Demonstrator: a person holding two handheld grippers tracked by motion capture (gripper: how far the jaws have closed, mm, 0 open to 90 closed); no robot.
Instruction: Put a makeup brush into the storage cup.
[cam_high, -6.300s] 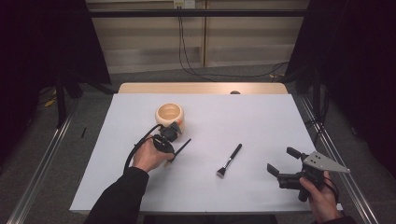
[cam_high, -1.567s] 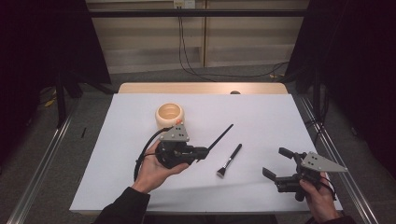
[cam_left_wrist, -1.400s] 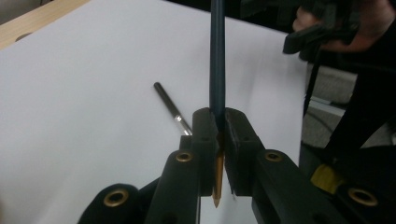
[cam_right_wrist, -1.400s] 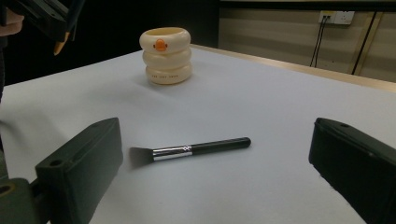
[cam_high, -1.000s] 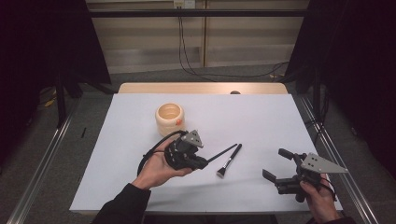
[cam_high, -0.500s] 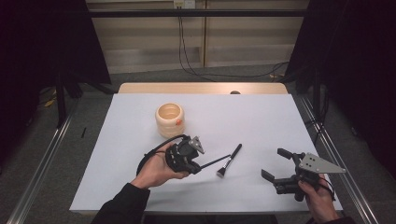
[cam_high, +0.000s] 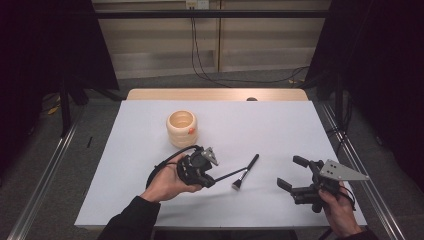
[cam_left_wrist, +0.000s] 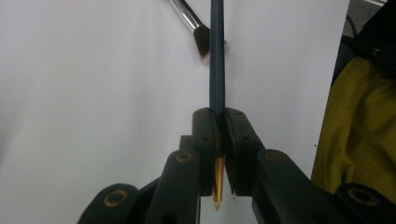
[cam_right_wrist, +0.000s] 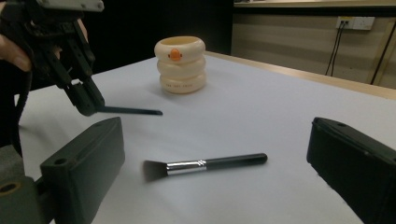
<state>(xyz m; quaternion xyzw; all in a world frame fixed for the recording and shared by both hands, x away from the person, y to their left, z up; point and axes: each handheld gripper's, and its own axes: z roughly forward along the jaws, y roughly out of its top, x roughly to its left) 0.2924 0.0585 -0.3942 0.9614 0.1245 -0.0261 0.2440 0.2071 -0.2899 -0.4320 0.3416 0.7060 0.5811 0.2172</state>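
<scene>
Left gripper (cam_high: 209, 181) pinches a thin dark stick (cam_high: 227, 175) low over the white table (cam_high: 280, 130).

Its long axis points toward the brush (cam_high: 246, 171) lying flat nearby. The left gripper view shows the stick's gold tip (cam_left_wrist: 217, 184) behind the jaws. Right gripper (cam_high: 290, 172) hangs spread wide, holding nothing.

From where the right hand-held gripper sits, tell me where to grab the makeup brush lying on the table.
Grip the brush on its black handle, just past the silver ferrule, coming down from above with the jaws across it. It lies flat, and the handle is straight, slim and rigid, while the bristles are soft. The right hand-held gripper is already open.
</scene>
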